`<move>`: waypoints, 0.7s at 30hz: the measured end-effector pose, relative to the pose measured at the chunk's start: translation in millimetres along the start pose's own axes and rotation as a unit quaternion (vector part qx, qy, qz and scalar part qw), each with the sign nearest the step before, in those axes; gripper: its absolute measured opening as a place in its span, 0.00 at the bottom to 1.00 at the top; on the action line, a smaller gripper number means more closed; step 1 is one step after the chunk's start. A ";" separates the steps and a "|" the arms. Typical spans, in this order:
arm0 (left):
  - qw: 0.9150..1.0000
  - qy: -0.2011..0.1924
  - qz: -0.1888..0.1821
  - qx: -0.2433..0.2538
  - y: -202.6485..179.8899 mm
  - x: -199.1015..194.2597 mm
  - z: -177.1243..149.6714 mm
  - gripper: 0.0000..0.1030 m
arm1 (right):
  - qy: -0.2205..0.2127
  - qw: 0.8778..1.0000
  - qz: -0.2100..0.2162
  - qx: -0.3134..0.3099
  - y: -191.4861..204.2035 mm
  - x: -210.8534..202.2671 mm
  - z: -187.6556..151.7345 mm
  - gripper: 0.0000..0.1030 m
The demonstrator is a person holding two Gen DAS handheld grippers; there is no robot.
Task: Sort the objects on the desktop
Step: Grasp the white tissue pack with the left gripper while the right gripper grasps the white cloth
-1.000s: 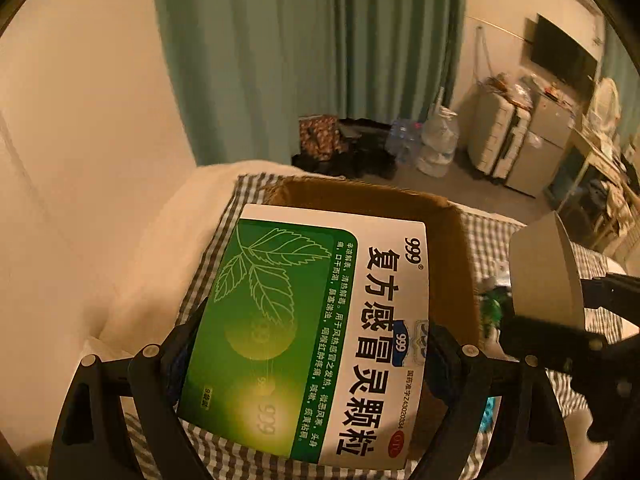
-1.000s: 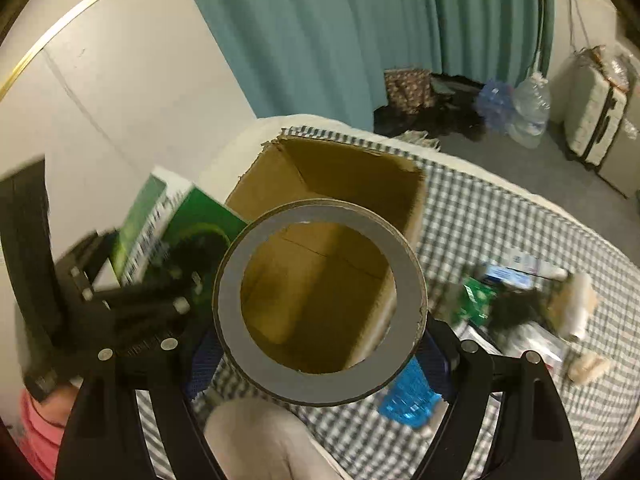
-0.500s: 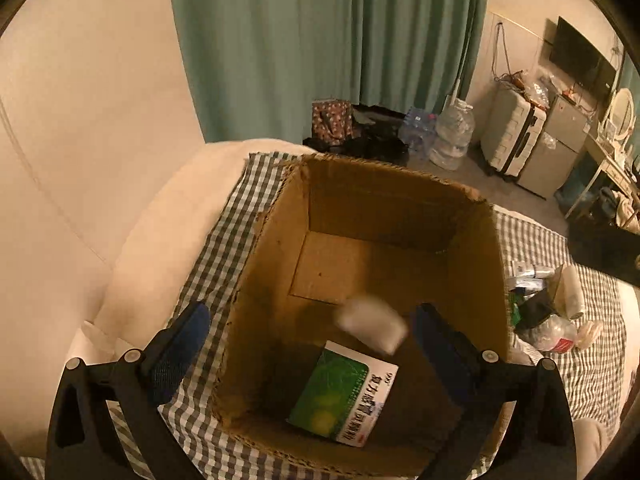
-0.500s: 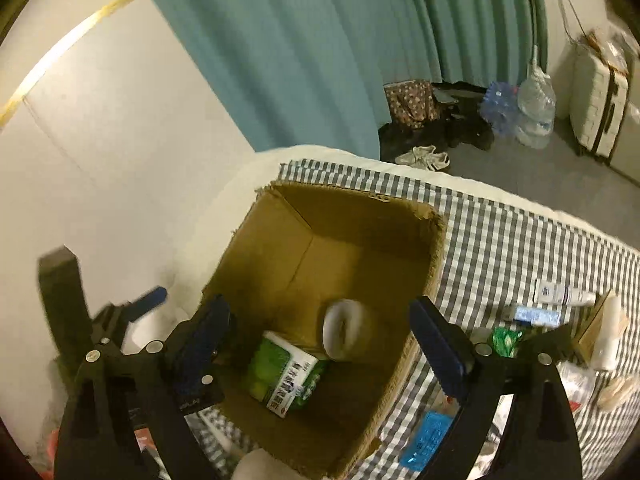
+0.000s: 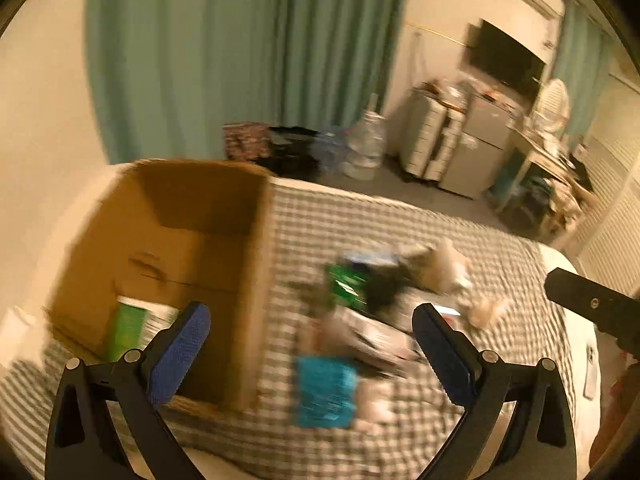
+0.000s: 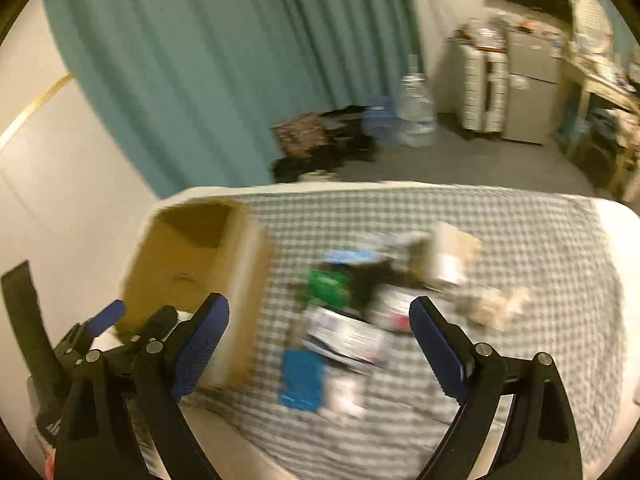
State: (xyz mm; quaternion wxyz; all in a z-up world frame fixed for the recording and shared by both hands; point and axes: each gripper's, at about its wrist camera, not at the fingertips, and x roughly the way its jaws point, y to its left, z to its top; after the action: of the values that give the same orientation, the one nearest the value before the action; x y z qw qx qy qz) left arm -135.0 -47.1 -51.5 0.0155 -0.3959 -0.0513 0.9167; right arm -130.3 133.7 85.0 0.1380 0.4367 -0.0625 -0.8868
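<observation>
Motion blurs both views. An open cardboard box (image 5: pixel 180 248) stands at the left of the checked cloth (image 5: pixel 500 264), with a green medicine box (image 5: pixel 128 328) lying inside. To its right is a pile of small items: a blue packet (image 5: pixel 324 392), a green packet (image 5: pixel 346 284) and pale wrappers. My left gripper (image 5: pixel 310 312) is open and empty above the blue packet. My right gripper (image 6: pixel 319 302) also hangs open and empty over the same pile, above its blue packet (image 6: pixel 300 380) and green packet (image 6: pixel 328 286). The box (image 6: pixel 192 264) is to its left.
A small pale carton (image 6: pixel 452 256) lies at the pile's far side. Beyond the bed edge are a teal curtain (image 6: pixel 240 60), water jugs (image 6: pixel 416 116), bags, a drawer unit and a small fridge (image 6: pixel 528 92). The left tool's body (image 6: pixel 112 320) shows low left.
Both grippers let go: the green medicine box and the tape roll fell into the cardboard box. Both then swung right, from over the box to over the pile.
</observation>
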 end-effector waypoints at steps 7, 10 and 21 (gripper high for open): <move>0.998 0.046 0.013 0.049 -54.9 38.7 -44.9 1.00 | 0.020 0.997 -0.044 0.066 -94.4 2.0 -39.0 0.90; 0.996 0.069 0.007 0.055 -63.8 56.8 -52.5 1.00 | 0.025 0.993 -0.039 0.112 -129.0 13.4 -46.4 0.90; 0.990 0.107 0.053 0.079 -80.8 133.5 -66.6 1.00 | 0.063 0.981 -0.061 0.175 -187.0 110.4 -32.1 0.90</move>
State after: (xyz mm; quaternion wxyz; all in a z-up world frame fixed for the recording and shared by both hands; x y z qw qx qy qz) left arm -179.1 47.9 -185.0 0.0041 -0.4912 0.0443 0.8699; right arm -204.5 279.4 -61.5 0.0090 0.5122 -0.1815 -0.8394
